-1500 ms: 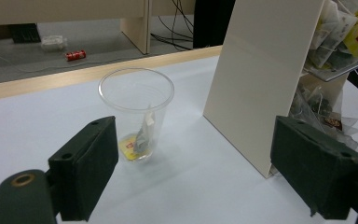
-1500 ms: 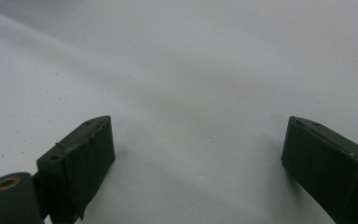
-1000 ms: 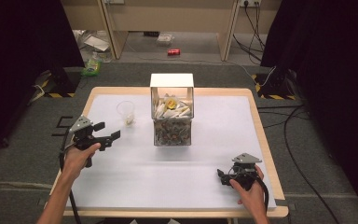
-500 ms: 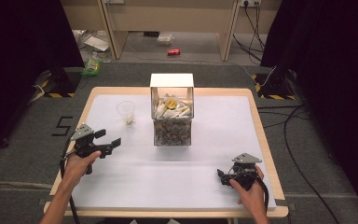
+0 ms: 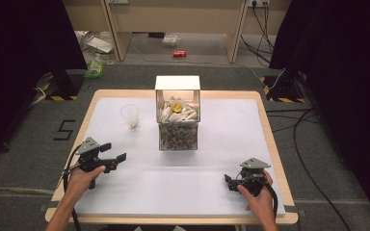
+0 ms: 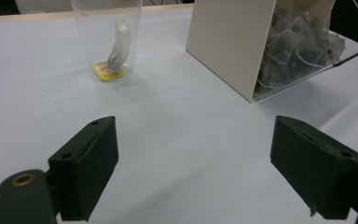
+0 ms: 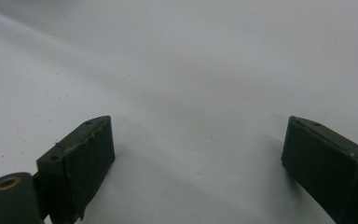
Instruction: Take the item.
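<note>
A clear box (image 5: 178,120) with a white lid stands at the middle of the white table (image 5: 231,125), packed with tea bags. To its left is a clear plastic cup (image 5: 130,115) holding one tea bag. My left gripper (image 5: 114,151) hovers open near the table's left edge, short of the cup. In the left gripper view its jaws stand wide apart with nothing between them, facing the cup (image 6: 107,37) and the box (image 6: 233,42). My right gripper (image 5: 228,182) rests open near the front right corner, and in the right gripper view the gripper (image 7: 198,172) has bare tabletop between its jaws.
The table's wooden rim (image 5: 173,219) runs along the near side. On the floor beyond the table lie a red can (image 5: 179,53), a green bottle (image 5: 95,67) and cables (image 5: 289,120) at the right.
My left gripper has drawn back toward the near edge of the table, still open. The right gripper has not moved.
</note>
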Demonstrator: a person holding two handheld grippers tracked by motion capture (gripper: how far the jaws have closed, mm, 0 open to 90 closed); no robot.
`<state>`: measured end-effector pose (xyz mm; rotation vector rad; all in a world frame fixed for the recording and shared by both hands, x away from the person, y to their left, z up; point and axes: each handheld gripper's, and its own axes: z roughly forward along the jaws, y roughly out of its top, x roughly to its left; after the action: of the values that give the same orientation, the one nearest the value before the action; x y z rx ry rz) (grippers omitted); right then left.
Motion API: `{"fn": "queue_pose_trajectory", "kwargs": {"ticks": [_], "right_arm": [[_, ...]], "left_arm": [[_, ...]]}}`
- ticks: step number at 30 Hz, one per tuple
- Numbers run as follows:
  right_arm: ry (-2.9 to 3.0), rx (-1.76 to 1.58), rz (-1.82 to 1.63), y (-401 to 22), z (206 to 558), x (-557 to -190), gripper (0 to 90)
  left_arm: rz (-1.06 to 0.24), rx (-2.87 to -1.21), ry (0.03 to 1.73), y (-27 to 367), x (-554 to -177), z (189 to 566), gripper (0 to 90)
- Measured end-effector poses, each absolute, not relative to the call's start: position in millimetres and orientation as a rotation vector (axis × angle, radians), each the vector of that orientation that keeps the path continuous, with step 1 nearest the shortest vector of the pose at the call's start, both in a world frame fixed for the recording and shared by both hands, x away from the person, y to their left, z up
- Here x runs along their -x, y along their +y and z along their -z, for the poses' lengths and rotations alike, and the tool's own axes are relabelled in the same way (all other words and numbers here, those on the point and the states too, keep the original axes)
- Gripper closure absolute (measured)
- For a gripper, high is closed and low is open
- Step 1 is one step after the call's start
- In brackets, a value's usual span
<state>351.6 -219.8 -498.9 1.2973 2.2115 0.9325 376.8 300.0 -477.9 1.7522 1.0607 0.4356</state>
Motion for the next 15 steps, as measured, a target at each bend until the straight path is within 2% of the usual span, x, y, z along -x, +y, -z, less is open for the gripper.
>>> {"fn": "queue_pose_trajectory", "kwargs": {"ticks": [15], "right_arm": [[2.211, -1.297, -0.932, -219.8, 498.9, -351.5, 10.0]], "left_arm": [[-0.413, -1.829, 1.081, 296.8, -361.3, 495.7, 14.9]]}}
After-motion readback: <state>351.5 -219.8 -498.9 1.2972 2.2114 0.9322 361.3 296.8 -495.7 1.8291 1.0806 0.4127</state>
